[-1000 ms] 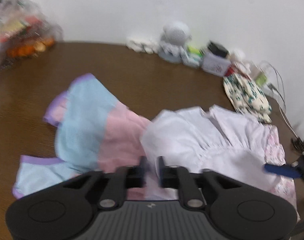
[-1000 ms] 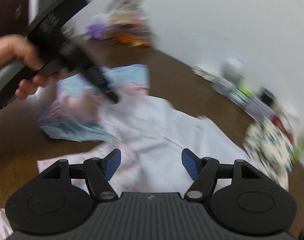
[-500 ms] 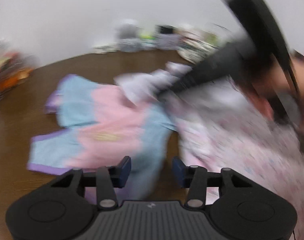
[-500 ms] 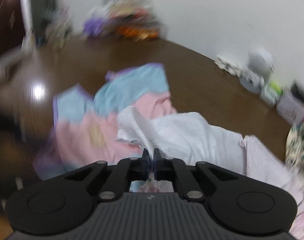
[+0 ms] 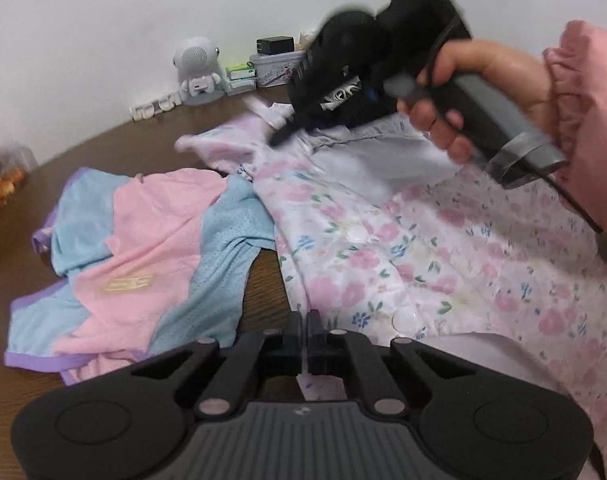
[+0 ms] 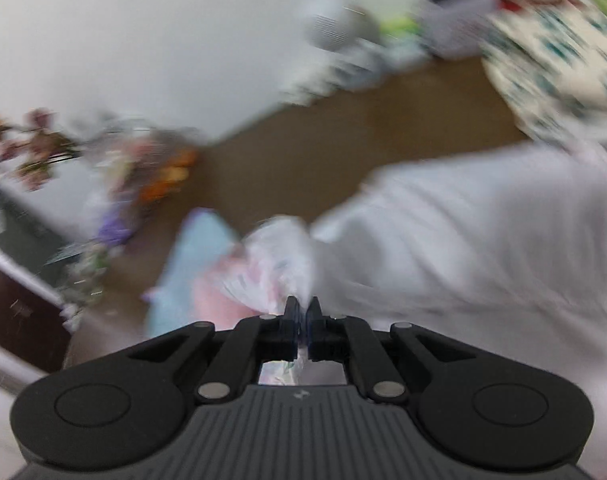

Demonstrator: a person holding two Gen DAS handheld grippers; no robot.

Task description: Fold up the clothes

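1. Right now the floral garment (image 5: 403, 240), pale pink with pink and blue blossoms and a plain white lining showing at its far end, is lying spread over the right half of the brown table (image 5: 115, 148).
2. The left gripper (image 5: 305, 322) is sitting with its fingers pressed together on the garment's near hem.
3. The right gripper (image 6: 302, 312) is pinching a bunched fold of the same cloth between its closed fingers; in the left wrist view its black body (image 5: 343, 76) is hanging over the far end, held by a hand (image 5: 479, 88) in a pink sleeve.
4. A pink, blue and purple-trimmed top (image 5: 143, 256) is lying crumpled just to the left, its edge tucked under the floral cloth.
5. Against the wall a patterned tin (image 5: 277, 68) is standing beside a small white toy-like figure (image 5: 197, 70); what the tin is holding cannot be made out.
6. A small gold label (image 5: 128, 282) is sitting on the top's pink panel, its writing too small to read.
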